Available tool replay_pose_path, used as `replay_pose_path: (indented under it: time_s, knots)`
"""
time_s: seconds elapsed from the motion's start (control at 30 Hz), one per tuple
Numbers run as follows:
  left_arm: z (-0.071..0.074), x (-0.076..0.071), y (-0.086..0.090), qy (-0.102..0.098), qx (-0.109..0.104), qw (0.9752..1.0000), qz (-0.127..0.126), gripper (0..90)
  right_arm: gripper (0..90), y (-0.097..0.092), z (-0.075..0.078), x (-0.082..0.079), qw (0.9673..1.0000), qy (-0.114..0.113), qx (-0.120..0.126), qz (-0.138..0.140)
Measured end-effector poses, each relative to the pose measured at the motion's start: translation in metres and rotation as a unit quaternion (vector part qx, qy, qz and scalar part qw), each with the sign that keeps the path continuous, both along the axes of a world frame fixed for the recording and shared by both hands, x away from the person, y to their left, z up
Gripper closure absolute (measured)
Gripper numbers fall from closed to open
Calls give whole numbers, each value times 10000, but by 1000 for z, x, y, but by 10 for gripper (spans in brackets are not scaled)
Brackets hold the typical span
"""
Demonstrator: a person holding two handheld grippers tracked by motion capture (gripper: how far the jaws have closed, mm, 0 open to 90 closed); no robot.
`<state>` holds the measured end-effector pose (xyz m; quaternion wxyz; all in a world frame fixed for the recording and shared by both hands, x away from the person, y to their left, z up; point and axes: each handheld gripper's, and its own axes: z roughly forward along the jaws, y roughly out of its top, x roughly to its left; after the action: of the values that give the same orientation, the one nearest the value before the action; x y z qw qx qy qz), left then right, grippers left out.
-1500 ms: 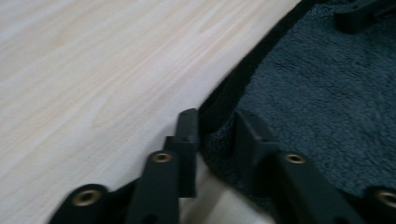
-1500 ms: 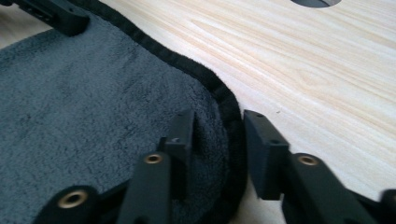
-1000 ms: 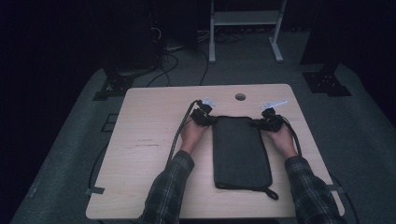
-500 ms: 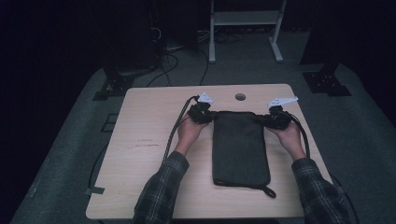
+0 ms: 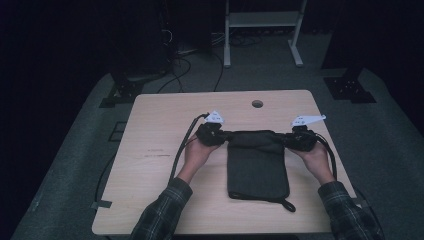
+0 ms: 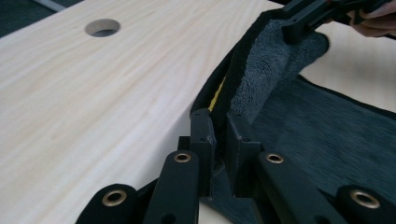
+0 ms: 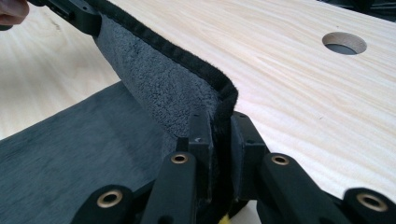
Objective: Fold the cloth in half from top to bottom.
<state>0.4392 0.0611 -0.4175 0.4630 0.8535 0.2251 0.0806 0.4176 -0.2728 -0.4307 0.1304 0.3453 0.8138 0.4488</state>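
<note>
A dark grey cloth (image 5: 257, 167) lies lengthwise on the wooden table (image 5: 160, 130). Its far edge is raised off the wood and stretched between the two grippers. My left gripper (image 5: 222, 136) is shut on the far left corner, and in the left gripper view its jaws (image 6: 220, 116) pinch the fleecy cloth (image 6: 275, 60) beside a yellow tag (image 6: 217, 95). My right gripper (image 5: 289, 139) is shut on the far right corner, its jaws (image 7: 219, 119) clamped over the cloth's (image 7: 159, 88) black-trimmed edge. Each gripper view shows the other gripper holding the opposite corner.
A round cable hole (image 5: 257, 103) lies in the table beyond the cloth. A small loop (image 5: 287, 205) trails from the cloth's near right corner. Cables run from both grippers. Bare wood lies to the left of the cloth.
Both grippers have risen with the cloth's far edge and spread slightly apart, pulling it taut. The edge now sits a little nearer the person.
</note>
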Motion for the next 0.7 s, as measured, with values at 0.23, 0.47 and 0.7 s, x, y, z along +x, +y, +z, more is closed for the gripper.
replay_pose_path:
  time_s: [0.23, 0.47, 0.7]
  knots:
    - [-5, -29, 11, 97, -117, 9996, -231, 822, 796, 4, -1, -30, 9998, 12, -62, 211]
    - [-9, -54, 15, 252, -309, 9982, -442, 822, 793, 6, -2, -54, 9994, -1, -146, 302]
    - [-16, -76, 11, 443, -175, 9967, -657, 822, 791, 3, -8, -73, 9990, 113, -220, 375]
